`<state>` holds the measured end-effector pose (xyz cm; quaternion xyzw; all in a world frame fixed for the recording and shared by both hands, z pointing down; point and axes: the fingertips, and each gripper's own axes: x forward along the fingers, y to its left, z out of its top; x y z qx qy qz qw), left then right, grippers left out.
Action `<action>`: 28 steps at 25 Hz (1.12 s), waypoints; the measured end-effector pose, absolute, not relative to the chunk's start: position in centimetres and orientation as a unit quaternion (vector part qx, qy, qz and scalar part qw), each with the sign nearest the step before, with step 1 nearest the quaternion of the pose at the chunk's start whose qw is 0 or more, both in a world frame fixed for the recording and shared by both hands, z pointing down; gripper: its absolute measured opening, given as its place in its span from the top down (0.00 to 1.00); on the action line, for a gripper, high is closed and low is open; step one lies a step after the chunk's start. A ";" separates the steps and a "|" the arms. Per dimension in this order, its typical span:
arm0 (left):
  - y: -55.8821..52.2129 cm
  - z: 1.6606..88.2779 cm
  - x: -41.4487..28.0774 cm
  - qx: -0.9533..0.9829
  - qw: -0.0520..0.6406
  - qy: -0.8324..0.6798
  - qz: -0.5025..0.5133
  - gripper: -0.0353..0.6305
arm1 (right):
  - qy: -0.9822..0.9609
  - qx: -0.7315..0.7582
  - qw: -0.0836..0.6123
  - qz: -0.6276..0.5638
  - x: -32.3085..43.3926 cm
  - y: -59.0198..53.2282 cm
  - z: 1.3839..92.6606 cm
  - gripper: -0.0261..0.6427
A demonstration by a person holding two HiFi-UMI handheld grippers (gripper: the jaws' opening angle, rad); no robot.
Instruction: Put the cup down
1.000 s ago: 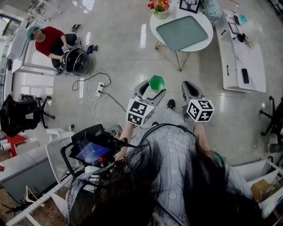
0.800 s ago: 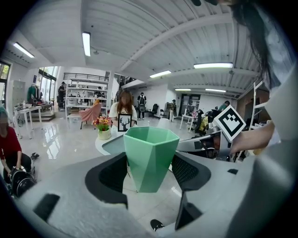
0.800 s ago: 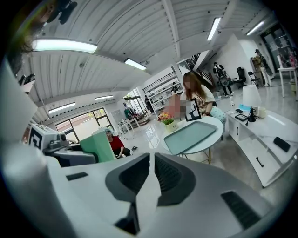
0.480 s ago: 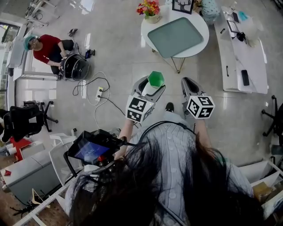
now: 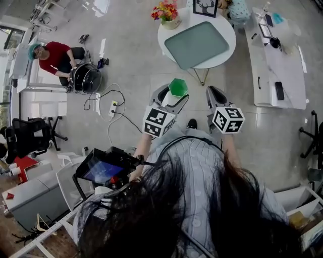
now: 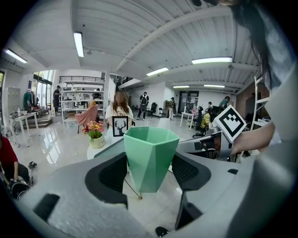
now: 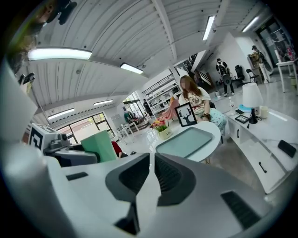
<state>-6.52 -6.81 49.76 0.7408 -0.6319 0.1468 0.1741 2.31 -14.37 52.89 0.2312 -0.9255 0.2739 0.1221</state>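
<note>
Glossy grey floor (image 5: 131,50); round white table (image 5: 222,58).

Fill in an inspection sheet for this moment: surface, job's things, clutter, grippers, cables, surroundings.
Surface: round white table ahead, carrying a grey-green tray with nothing in it.
Job's things: green cup, upright, held over the floor, not yet set down.
Clutter: flower pot and framed deer picture at the table's far edge.
Grippers: left gripper closed on the cup; right gripper jaws together, nothing between them.
Cables: power strip with looping cables on the floor to the left.
Surroundings: person in red sitting on the floor, black office chair, white counter at right.
</note>
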 end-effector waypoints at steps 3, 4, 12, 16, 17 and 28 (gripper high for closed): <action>-7.2 49.8 -6.3 0.741 0.176 -0.630 0.148 0.48 | -0.923 0.237 0.118 0.278 2.8 -14.8 52.8 0.89; -7.3 49.8 -6.3 0.742 0.176 -0.629 0.150 0.48 | -0.922 0.240 0.117 0.279 3.0 -15.0 52.8 0.89; -9.2 50.2 -7.2 0.751 0.177 -0.618 0.154 0.48 | -0.916 0.255 0.118 0.287 2.8 -16.1 53.6 0.89; -10.5 50.7 -8.7 0.751 0.182 -0.615 0.153 0.48 | -0.914 0.258 0.120 0.288 1.9 -17.0 53.8 0.89; -11.0 50.8 -9.0 0.752 0.183 -0.614 0.153 0.48 | -0.914 0.260 0.122 0.287 1.7 -17.3 53.8 0.89; -16.8 51.6 -13.3 0.776 0.190 -0.582 0.150 0.48 | -0.907 0.286 0.130 0.281 -2.9 -22.2 53.8 0.89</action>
